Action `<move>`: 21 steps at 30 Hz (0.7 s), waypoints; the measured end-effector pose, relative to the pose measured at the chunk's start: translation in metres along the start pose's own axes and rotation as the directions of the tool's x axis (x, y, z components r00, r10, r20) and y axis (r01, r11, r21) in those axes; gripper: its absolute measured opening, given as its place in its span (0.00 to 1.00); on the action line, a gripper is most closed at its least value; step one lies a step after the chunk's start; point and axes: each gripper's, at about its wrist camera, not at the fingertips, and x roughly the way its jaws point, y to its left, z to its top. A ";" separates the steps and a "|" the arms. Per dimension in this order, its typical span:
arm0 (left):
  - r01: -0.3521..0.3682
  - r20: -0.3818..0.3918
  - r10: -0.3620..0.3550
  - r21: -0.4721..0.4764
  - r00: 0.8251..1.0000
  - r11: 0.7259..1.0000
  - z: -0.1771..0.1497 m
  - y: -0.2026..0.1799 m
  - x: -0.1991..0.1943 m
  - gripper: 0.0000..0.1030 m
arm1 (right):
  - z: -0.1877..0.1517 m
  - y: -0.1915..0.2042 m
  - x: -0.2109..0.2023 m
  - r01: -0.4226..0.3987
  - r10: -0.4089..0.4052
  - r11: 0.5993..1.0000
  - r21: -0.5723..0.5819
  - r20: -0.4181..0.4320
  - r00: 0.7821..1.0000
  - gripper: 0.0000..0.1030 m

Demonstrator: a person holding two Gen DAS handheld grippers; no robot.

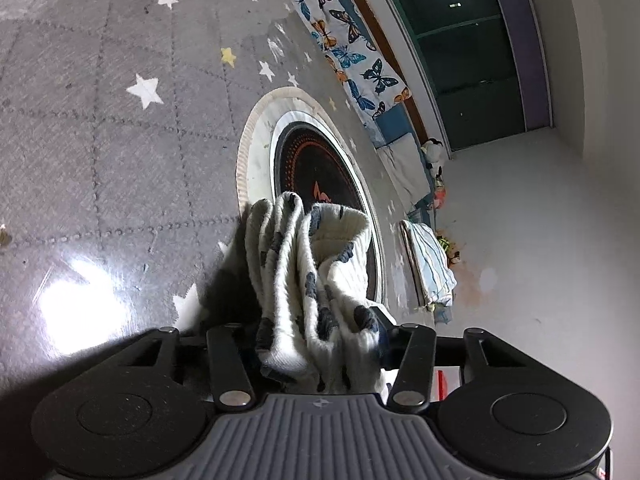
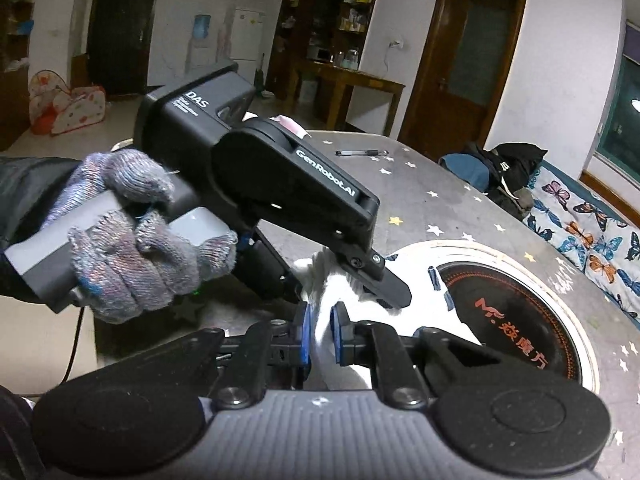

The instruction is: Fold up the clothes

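Note:
A white knitted garment with dark blue spots is bunched up in thick folds above the grey star-patterned table. My left gripper is closed around this bundle, which fills the gap between its jaws and hides most of the fingers. In the right wrist view, a gloved hand holds the left gripper over the same garment. My right gripper pinches a fold of it between its blue pads, just below the left one.
A round black induction hob in a pale ring lies in the table just beyond the garment. A pen lies near the far edge. Dark clothes and a butterfly-print cushion sit at the right. A folded striped cloth lies past the table.

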 end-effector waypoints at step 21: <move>-0.031 0.035 0.030 0.011 0.999 0.999 -0.005 0.003 -0.009 0.37 | -0.048 -0.107 -0.050 0.110 -0.098 0.894 0.434 -0.051 0.994 0.27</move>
